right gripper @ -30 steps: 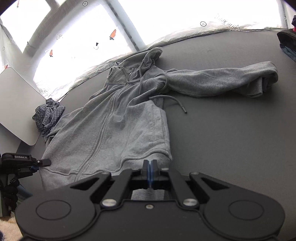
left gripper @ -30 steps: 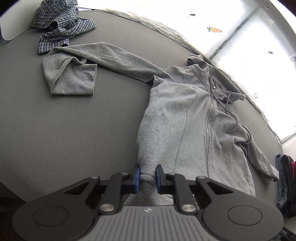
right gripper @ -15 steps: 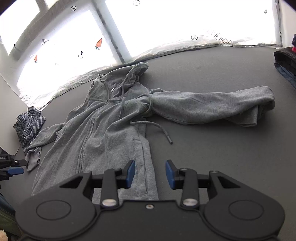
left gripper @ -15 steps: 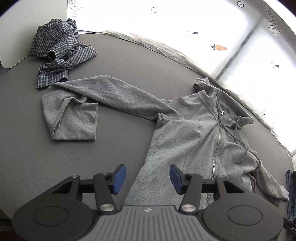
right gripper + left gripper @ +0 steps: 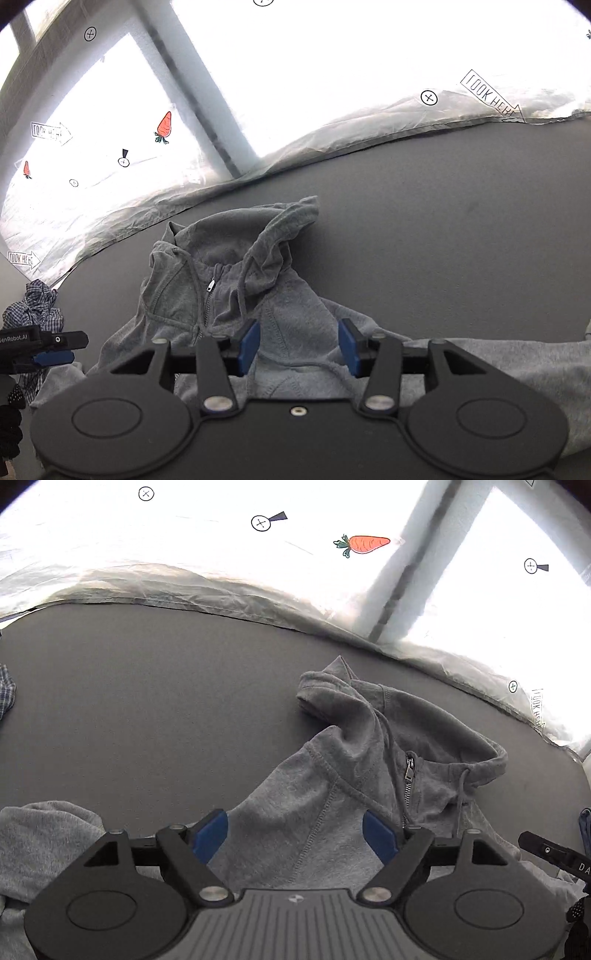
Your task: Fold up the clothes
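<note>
A grey zip hoodie [image 5: 332, 797] lies front-up on the dark grey table [image 5: 147, 701], hood toward the window. My left gripper [image 5: 295, 836] is open and empty, just above the hoodie's left shoulder. My right gripper [image 5: 298, 347] is open and empty above the hoodie [image 5: 236, 291] at its right shoulder, beside the drawstring. One sleeve [image 5: 517, 365] runs off to the right, the other sleeve [image 5: 44, 834] lies at lower left. The hoodie's lower body is hidden behind the grippers.
A crumpled blue checked shirt [image 5: 37, 306] lies at the table's left edge. Crinkled translucent sheeting [image 5: 221, 587] lines the table's far edge below bright windows. The left gripper [image 5: 40, 345] shows at the right wrist view's left edge.
Both grippers let go of the hoodie's bottom hem, opened, and moved forward up the garment to the shoulders near the hood.
</note>
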`<state>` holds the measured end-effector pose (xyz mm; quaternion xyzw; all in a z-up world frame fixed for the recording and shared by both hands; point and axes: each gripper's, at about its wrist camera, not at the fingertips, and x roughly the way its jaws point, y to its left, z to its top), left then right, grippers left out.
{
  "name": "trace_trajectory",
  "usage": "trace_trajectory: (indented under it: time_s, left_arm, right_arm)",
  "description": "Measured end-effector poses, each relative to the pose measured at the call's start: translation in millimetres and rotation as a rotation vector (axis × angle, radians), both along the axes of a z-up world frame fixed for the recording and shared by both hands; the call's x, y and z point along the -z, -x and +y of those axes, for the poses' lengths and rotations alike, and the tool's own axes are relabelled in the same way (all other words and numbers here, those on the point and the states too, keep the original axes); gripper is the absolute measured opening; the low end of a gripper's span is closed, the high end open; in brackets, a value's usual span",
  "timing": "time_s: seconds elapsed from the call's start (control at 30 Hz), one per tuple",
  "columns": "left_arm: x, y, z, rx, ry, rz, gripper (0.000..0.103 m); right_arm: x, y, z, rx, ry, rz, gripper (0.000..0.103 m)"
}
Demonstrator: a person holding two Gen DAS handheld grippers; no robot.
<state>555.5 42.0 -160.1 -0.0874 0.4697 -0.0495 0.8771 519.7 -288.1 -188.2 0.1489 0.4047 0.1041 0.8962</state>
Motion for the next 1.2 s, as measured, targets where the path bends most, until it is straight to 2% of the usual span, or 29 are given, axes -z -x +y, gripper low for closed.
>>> trace_trajectory:
  time_s: [0.03, 0.13, 0.2, 0.23, 0.27, 0.3, 0.33, 0.4, 0.6, 0.67, 0.73, 0.8, 0.87, 0.9, 0.93, 1.0, 1.1, 1.2]
  left_arm:
    - [6.6, -23.5, -4.6, 0.035, -0.01, 0.005, 0.081]
    - [22.1, -74.1, -14.4, 0.101, 0.039, 0.004, 0.081]
    - [31.6, -95.9, -20.5, 0.101, 0.07, 0.011, 0.081]
    - [37.5, -106.9, -24.5, 0.094, 0.087, 0.017, 0.081]
    - [41.5, -112.4, -24.8, 0.067, 0.116, 0.006, 0.069]
    - [45.2, -117.1, -24.5, 0.036, 0.146, -0.006, 0.048]
    - [48.0, -120.1, -23.1, 0.0, 0.165, -0.013, 0.014]
    - [51.1, -125.9, -20.9, -0.051, 0.191, -0.033, 0.014]
    - [25.0, -152.0, -21.4, -0.053, 0.139, -0.153, 0.013]
    - [27.9, -162.3, -22.6, -0.073, 0.078, -0.16, 0.013]
    - [40.3, -171.1, -22.1, -0.085, 0.026, -0.11, 0.016]
    - [44.2, -169.3, -15.0, -0.101, 0.047, -0.078, 0.023]
    - [40.9, -162.1, -7.2, -0.113, 0.062, -0.076, 0.043]
    - [35.2, -155.6, -3.1, -0.118, 0.064, -0.092, 0.049]
    - [29.5, -149.0, 1.0, -0.123, 0.066, -0.108, 0.06]
    - [15.8, -128.7, 8.6, -0.134, 0.042, -0.154, 0.067]
    - [-0.4, -93.8, 13.6, -0.134, -0.004, -0.18, 0.072]
    - [-10.3, -41.6, 9.8, -0.115, -0.076, -0.183, 0.086]
  right_arm:
    - [5.9, -18.2, 5.3, -0.019, 0.011, 0.004, 0.048]
    - [19.2, -65.9, 18.9, -0.083, 0.023, -0.003, 0.052]
    - [26.5, -87.5, 24.1, -0.094, 0.008, 0.01, 0.055]
    - [30.1, -97.6, 26.4, -0.097, -0.002, 0.019, 0.052]
    - [33.4, -105.5, 28.5, -0.103, -0.008, 0.025, 0.044]
    - [35.7, -110.6, 29.9, -0.106, -0.009, 0.029, 0.014]
    - [37.4, -115.2, 31.0, -0.102, -0.006, 0.035, 0.012]
    - [35.3, -125.7, 32.7, -0.082, -0.012, 0.007, 0.011]
    - [1.9, -179.0, 53.3, -0.108, 0.05, -0.12, 0.007]
    - [-4.9, -196.7, 64.8, -0.127, 0.081, -0.15, 0.008]
    - [3.2, -208.0, 79.3, -0.128, 0.166, -0.134, 0.008]
    - [16.4, -216.0, 86.0, -0.115, 0.195, -0.07, 0.009]
    - [22.2, -216.7, 84.0, -0.096, 0.179, -0.029, 0.016]
    - [19.1, -212.3, 80.2, -0.084, 0.172, -0.035, 0.029]
    - [13.9, -205.9, 74.8, -0.074, 0.161, -0.047, 0.047]
    - [3.1, -192.5, 63.6, -0.054, 0.139, -0.069, 0.05]
    - [-13.1, -161.4, 41.9, -0.027, 0.116, -0.085, 0.05]
    - [-18.9, -112.2, 20.1, 0.007, 0.146, -0.103, 0.05]
